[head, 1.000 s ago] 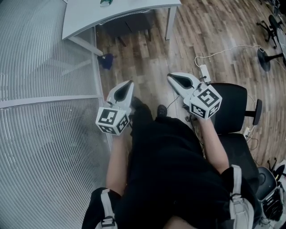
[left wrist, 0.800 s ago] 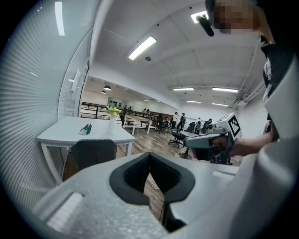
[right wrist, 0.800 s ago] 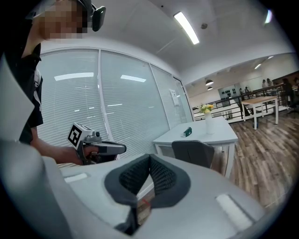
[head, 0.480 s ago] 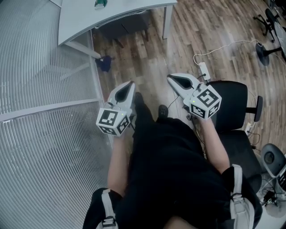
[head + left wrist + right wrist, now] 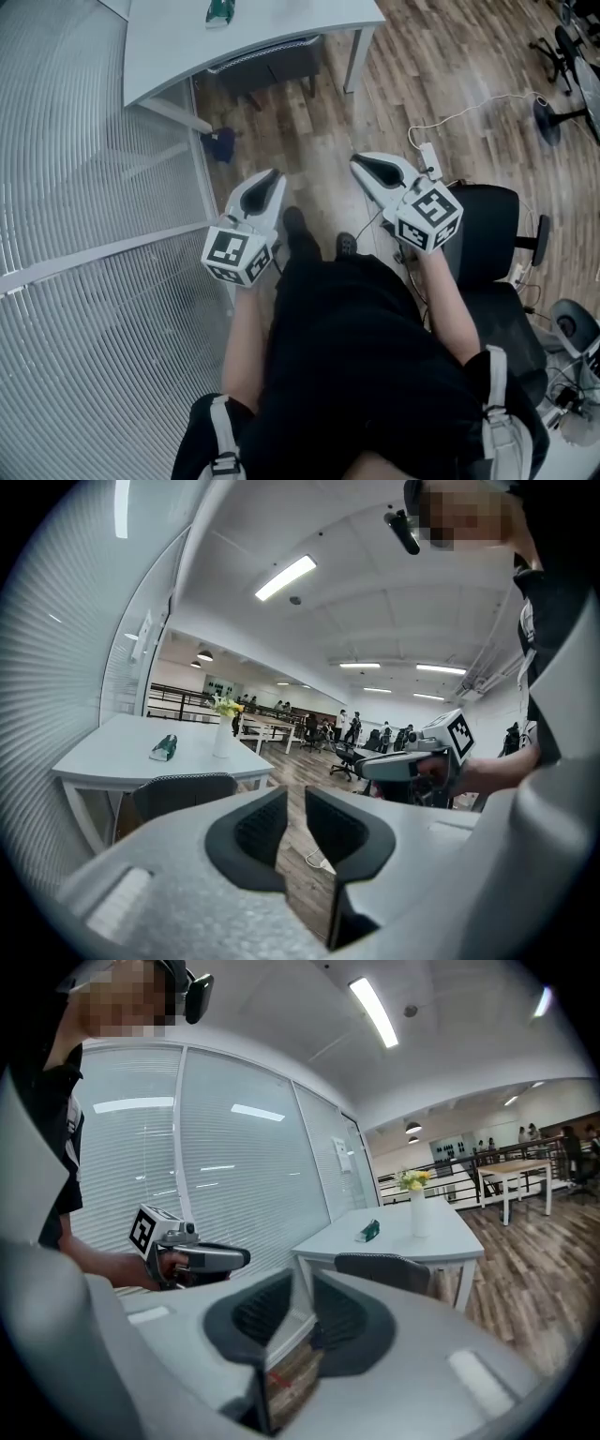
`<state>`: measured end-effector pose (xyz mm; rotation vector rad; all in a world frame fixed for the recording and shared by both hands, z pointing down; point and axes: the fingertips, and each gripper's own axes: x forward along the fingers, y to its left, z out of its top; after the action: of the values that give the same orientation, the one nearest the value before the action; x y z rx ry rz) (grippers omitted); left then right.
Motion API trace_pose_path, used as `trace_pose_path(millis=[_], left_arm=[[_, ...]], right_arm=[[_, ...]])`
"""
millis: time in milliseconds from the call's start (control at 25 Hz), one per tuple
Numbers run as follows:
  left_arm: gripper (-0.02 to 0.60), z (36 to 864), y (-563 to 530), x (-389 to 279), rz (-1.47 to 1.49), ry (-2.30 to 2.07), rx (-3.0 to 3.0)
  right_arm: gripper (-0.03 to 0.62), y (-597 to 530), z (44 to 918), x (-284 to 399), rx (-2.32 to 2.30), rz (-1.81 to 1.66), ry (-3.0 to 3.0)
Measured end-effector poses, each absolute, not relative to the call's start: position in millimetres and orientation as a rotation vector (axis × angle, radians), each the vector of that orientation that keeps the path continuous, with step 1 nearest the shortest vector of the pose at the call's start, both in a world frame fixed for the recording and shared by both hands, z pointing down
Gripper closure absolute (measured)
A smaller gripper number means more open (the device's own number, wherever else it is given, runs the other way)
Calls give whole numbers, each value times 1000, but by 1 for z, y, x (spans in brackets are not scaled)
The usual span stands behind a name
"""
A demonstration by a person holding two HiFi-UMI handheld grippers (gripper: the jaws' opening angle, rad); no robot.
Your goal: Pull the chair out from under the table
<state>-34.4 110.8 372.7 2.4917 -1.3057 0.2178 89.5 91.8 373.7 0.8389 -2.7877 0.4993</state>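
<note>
The dark grey chair is tucked under the white table at the top of the head view, well ahead of both grippers. Its backrest shows in the left gripper view and again in the right gripper view. My left gripper and right gripper hang side by side above the wooden floor, pointing towards the table. The left jaws have just been opening by a crack; they are still nearly together, with nothing between them. The right gripper is shut and empty.
A glass partition with blinds runs along the left. A black office chair stands close on my right, by a power strip and white cable. A blue object lies near the table's foot. A green item and a vase sit on the table.
The person has stepped towards the table, so table and chair sit a little lower in the head view. Both grippers travelled along and keep their pose.
</note>
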Motion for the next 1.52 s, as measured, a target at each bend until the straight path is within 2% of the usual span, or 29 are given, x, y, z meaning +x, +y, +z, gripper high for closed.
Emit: trace_pose_path(millis=[40,80,240,600,920,1520], left_arm=[[502,374,104,-40,222,-1301,2491],[455,376,98,-46,229,-1300,2490],[426,381,76,-71,246,-1286,2497],[419,384,28,-139,238,-1245,2516],[417,395,4,-198,238,-1314,2485],[417,428,-41,-210,222,-1291,2405]], right_arm=[[450,85,375,83,853,501,-2779],[361,79,377,77,864,498,-2768],[361,58,381,54,890,473,-2731],[361,17,383,-8,944,435,-2681],[361,-4,393,-25,1049,466,-2613],[362,-58,425,-39,959,477,-2550]])
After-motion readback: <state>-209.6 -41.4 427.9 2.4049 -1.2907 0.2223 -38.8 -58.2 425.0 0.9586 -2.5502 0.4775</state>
